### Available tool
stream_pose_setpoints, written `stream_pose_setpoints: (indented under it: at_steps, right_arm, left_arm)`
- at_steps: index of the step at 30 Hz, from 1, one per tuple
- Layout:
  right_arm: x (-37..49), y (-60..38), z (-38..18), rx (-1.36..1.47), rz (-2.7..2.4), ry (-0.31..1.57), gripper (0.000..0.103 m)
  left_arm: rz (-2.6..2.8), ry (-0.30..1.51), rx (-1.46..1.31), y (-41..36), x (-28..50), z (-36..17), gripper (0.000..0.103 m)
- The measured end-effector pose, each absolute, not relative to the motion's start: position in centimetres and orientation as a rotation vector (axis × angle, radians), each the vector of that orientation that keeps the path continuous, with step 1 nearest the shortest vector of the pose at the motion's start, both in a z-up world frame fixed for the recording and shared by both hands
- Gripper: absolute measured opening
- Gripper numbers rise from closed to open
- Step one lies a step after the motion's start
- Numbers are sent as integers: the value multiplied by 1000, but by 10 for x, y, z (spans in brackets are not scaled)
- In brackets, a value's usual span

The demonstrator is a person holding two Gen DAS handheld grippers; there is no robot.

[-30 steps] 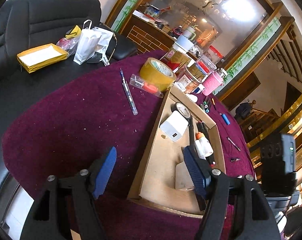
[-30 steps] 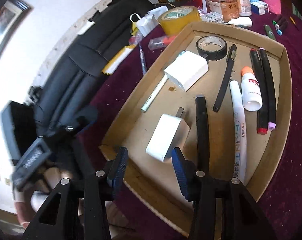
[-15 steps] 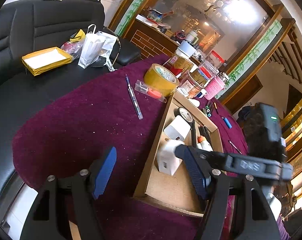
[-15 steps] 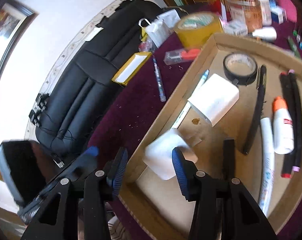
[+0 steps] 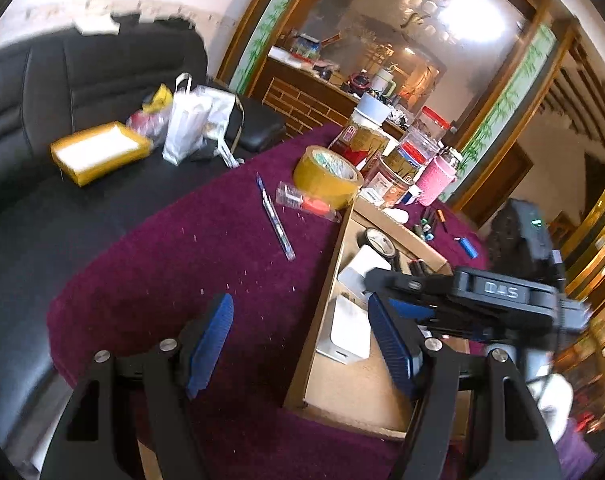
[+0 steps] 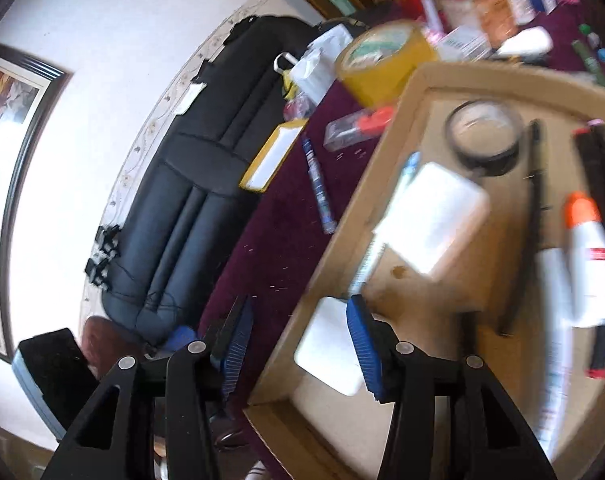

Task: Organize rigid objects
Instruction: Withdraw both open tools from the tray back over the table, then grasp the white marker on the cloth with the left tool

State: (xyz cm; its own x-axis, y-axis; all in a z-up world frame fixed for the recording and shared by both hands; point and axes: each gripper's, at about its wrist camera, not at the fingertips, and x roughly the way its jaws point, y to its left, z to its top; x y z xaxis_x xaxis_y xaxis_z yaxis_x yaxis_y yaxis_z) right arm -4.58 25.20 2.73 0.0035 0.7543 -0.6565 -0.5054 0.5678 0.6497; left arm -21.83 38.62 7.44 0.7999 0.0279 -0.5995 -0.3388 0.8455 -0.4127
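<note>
Right wrist view looks down on a cardboard tray (image 6: 402,128) that sits on the maroon tablecloth (image 6: 270,240), gathering small hard things so they stay together. The right gripper (image 6: 298,344) straddles the tray's left wall near its near corner: one blue pad hangs outside over the cloth, the other inside, just beside a white charger block (image 6: 326,352) that lies flat against that wall. Its jaws have just been opening and grip nothing; the block rests on the tray floor between them, apparently set down there.

Left wrist view shows the left gripper (image 5: 298,344) held wide over the tablecloth beside the tray's near left corner, empty, probably waiting its turn.

Inside the tray I count two white charger blocks (the second (image 6: 434,216) lies nearer the middle), one black tape roll (image 6: 484,140), one glue bottle with an orange cap (image 6: 590,268), one white paint marker (image 6: 558,320) and one slim white pen along the left wall; the dark pens at the right side are too blurred to number.

Outside, past the tray's far left corner, lie one yellow tape roll (image 5: 326,176), one blue pen (image 5: 276,222) and one clear packet with something orange (image 5: 306,202), likely not yet sorted.
</note>
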Motion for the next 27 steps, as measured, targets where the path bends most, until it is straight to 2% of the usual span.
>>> stream_pose_setpoints:
  at_steps: [3, 6, 8, 9, 10, 11, 13, 19, 27]
  right_arm:
    - [-49, 217, 53, 190, 943, 1090, 54]
    - [-54, 170, 82, 129, 836, 933, 62]
    - [-64, 129, 103, 72, 710, 779, 67]
    - [-70, 112, 110, 43, 647, 709, 78]
    - [-77, 96, 116, 15, 579, 638, 96]
    - [-84, 72, 121, -5, 491, 558, 103]
    - [-84, 40, 123, -7, 393, 500, 103]
    - [-36, -59, 92, 125, 194, 632, 103]
    - [-12, -151, 43, 332, 153, 692, 102]
  left_arm:
    - [222, 588, -445, 370, -212, 85, 78]
    - [193, 569, -375, 348, -203, 92, 80]
    - [151, 561, -337, 330, -197, 98, 86]
    - [125, 563, -326, 321, -194, 99, 87]
    - [88, 570, -314, 311, -189, 100, 88]
    - [43, 584, -304, 300, -184, 101, 88]
    - [-29, 620, -294, 278, -172, 100, 88]
    - [-199, 724, -290, 210, -140, 95, 87]
    - [-299, 831, -97, 112, -109, 85, 87]
